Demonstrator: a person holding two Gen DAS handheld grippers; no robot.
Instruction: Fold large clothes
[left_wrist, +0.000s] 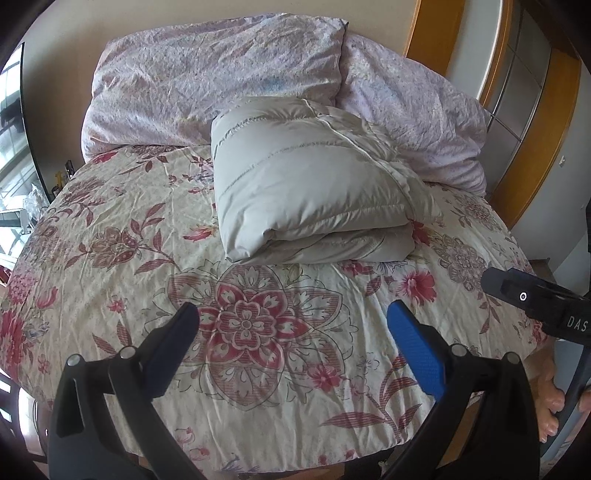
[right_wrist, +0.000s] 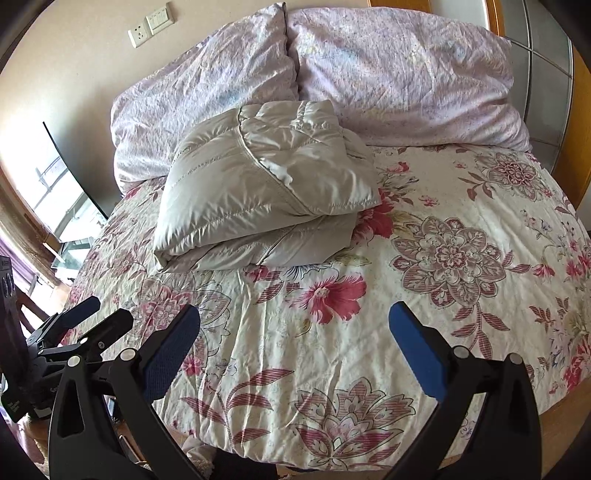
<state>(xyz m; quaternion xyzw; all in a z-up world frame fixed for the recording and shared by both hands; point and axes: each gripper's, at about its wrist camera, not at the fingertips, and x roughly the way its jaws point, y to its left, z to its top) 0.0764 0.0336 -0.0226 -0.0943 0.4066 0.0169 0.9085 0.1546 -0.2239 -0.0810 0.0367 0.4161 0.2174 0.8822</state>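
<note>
A beige quilted puffer jacket (left_wrist: 310, 184) lies folded into a thick bundle on the floral bedspread (left_wrist: 110, 236), just in front of the pillows. It also shows in the right wrist view (right_wrist: 266, 188). My left gripper (left_wrist: 293, 325) is open and empty, hovering over the near part of the bed, well short of the jacket. My right gripper (right_wrist: 295, 328) is open and empty too, over the bed's near edge. The right gripper's body (left_wrist: 535, 299) shows at the right edge of the left view, and the left gripper's fingers (right_wrist: 81, 314) show at the lower left of the right view.
Two pale pink pillows (right_wrist: 399, 74) lean against the wall behind the jacket. A wooden door frame (left_wrist: 532, 140) stands to the right of the bed. A window (right_wrist: 59, 192) and a wall socket (right_wrist: 138, 35) are on the left. The bedspread (right_wrist: 443, 206) covers the whole mattress.
</note>
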